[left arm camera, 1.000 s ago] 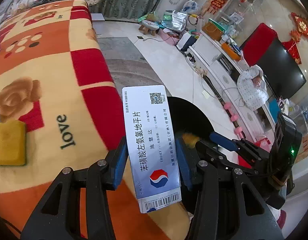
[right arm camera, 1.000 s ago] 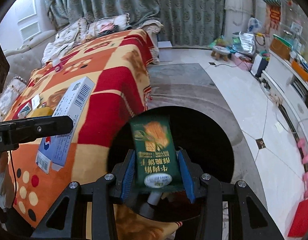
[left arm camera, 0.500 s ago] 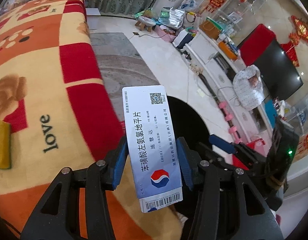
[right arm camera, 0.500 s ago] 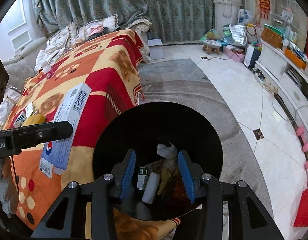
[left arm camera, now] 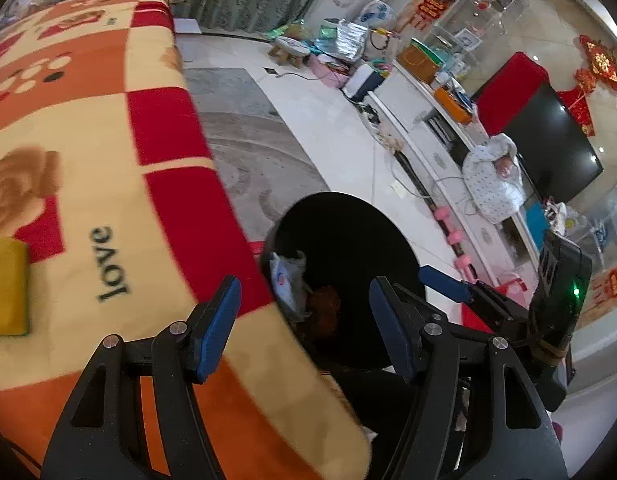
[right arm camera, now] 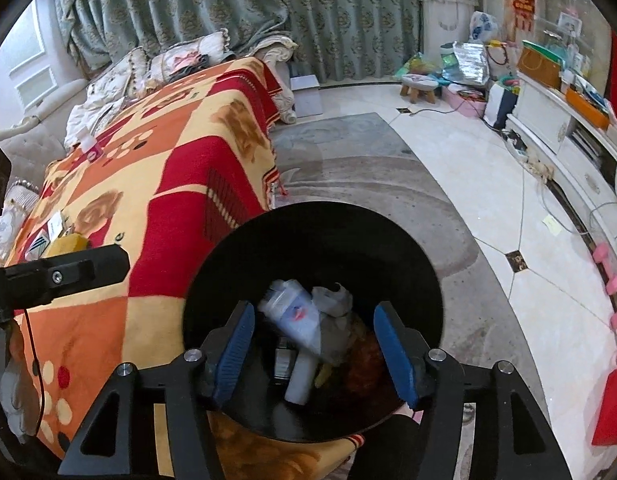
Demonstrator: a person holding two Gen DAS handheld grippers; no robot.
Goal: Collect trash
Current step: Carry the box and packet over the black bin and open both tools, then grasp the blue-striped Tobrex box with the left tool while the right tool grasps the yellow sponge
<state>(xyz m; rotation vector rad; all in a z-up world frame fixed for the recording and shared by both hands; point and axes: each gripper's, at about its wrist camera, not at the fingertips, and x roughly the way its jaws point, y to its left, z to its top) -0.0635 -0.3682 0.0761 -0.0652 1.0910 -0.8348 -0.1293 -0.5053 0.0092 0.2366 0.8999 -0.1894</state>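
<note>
A round black trash bin (right arm camera: 316, 236) stands on the floor against the blanket-covered table and holds several pieces of trash. The white-and-blue medicine box (right arm camera: 294, 316) lies blurred on top of the heap; the left wrist view shows the box (left arm camera: 286, 280) inside the bin (left arm camera: 348, 220) too. My left gripper (left arm camera: 304, 320) hangs over the table edge beside the bin, jaws opening, nothing between them. My right gripper (right arm camera: 314, 344) is right above the bin, jaws opening and empty. The left gripper's black finger (right arm camera: 60, 276) shows at the left of the right wrist view.
An orange, red and yellow blanket (left arm camera: 88, 160) covers the table; a yellow sponge-like block (left arm camera: 6, 284) and small packets (right arm camera: 44, 236) lie on it. A white TV cabinet (left arm camera: 440, 160), a television (left arm camera: 556, 144), pink dumbbells (right arm camera: 612, 292) and a small stool (right arm camera: 418, 84) edge the tiled floor.
The right gripper let go of the green packet, which fell into the bin. Then the left gripper released the white-and-blue box, now in the bin. Both pairs of jaws stand wider.
</note>
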